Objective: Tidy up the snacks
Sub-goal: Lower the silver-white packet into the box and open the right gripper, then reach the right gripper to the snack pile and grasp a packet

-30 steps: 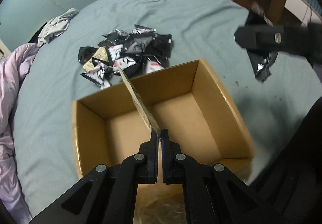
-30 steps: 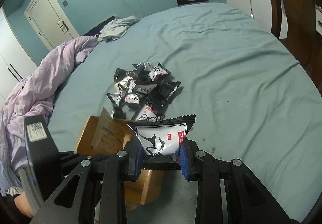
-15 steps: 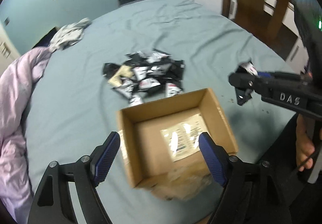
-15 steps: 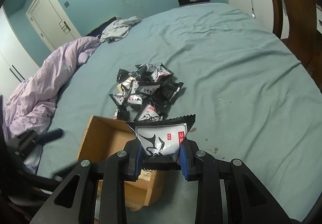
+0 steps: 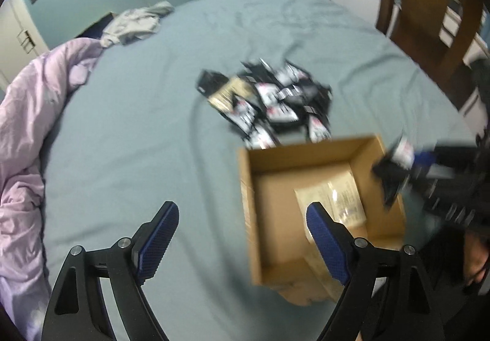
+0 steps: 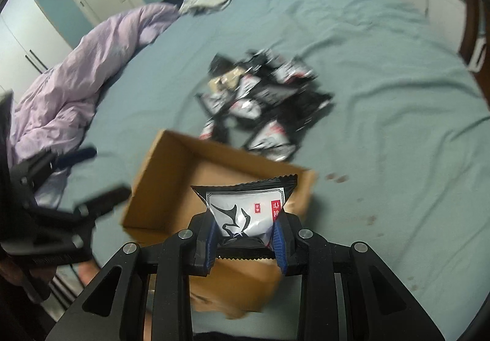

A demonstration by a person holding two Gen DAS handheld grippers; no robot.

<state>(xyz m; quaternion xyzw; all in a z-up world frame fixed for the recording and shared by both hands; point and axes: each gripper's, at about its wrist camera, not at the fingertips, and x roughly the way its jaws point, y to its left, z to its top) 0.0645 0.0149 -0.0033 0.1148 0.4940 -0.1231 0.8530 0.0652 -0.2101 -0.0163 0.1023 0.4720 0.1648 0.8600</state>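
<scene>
- Your right claw [image 6: 246, 238] pinches a black-and-white foil snack packet [image 6: 245, 209] by its lower part, held above the near edge of the open brown cardboard box [image 6: 171, 163] on the blue-grey bed sheet [image 6: 382, 96].
- Your left claw [image 5: 242, 234] is spread wide, its jaws having just been opening, with nothing between them; it hangs over the bed to the left of the box.
- A flat beige packet [image 5: 333, 203] lies on the floor of the box, and the heap of black-and-white snack packets [image 5: 272, 102] waits on the bed just beyond the box's far wall.
- Risk: the held packet sits over the near rim, not the middle. Let go here and it could catch the wall and slide out onto the sheet.
- Risk: the box rests on soft bedding, so a knock from either claw could tip or shift it.
- Risk: both claws are close around the box; crossing paths could make them collide.
- Hard to read: both views are smeared by motion, so the number of packets in the heap cannot be told, and your right claw hides the box's near wall and part of its floor.
</scene>
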